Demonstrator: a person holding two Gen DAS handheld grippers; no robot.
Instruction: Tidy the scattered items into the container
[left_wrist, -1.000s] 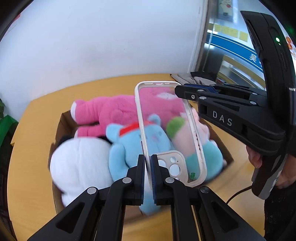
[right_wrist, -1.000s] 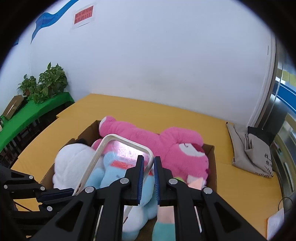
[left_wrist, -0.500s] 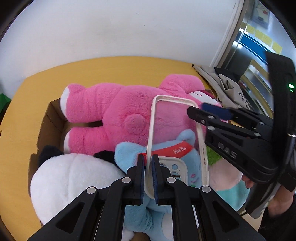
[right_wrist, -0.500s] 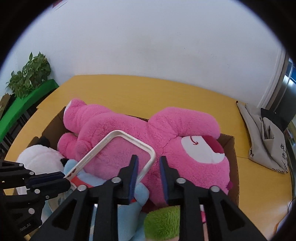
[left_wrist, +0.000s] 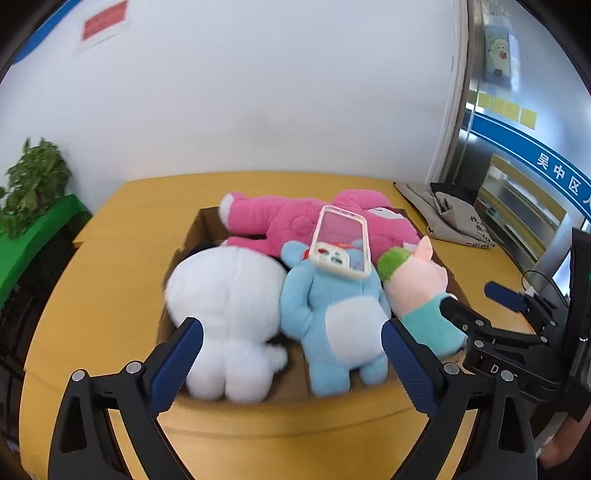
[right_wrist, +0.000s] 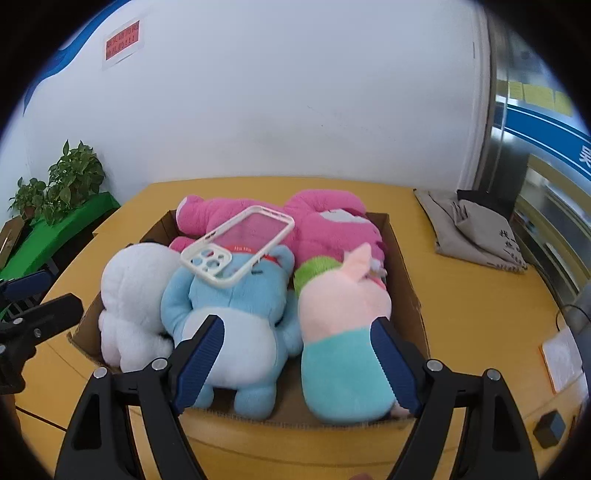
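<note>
- Left tongs (left_wrist: 291, 354): jaws have just been opening, now spread wide, nothing between them.
- Right tongs (right_wrist: 297, 356): likewise just opening, empty.
- Phone case (right_wrist: 238, 245) lies on the blue plush (right_wrist: 236, 306) and pink plush (right_wrist: 325, 225), at 12 o'clock from both tongs.
- Cardboard box (right_wrist: 406, 280) sits on the yellow surface (right_wrist: 480, 306).

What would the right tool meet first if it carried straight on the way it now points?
Probably the pale blue plush toy lying in the brown cardboard box: it fills the gap between the open right tool jaws. Depth is unclear, so the pink-and-teal plush toy beside it might touch first.
</note>
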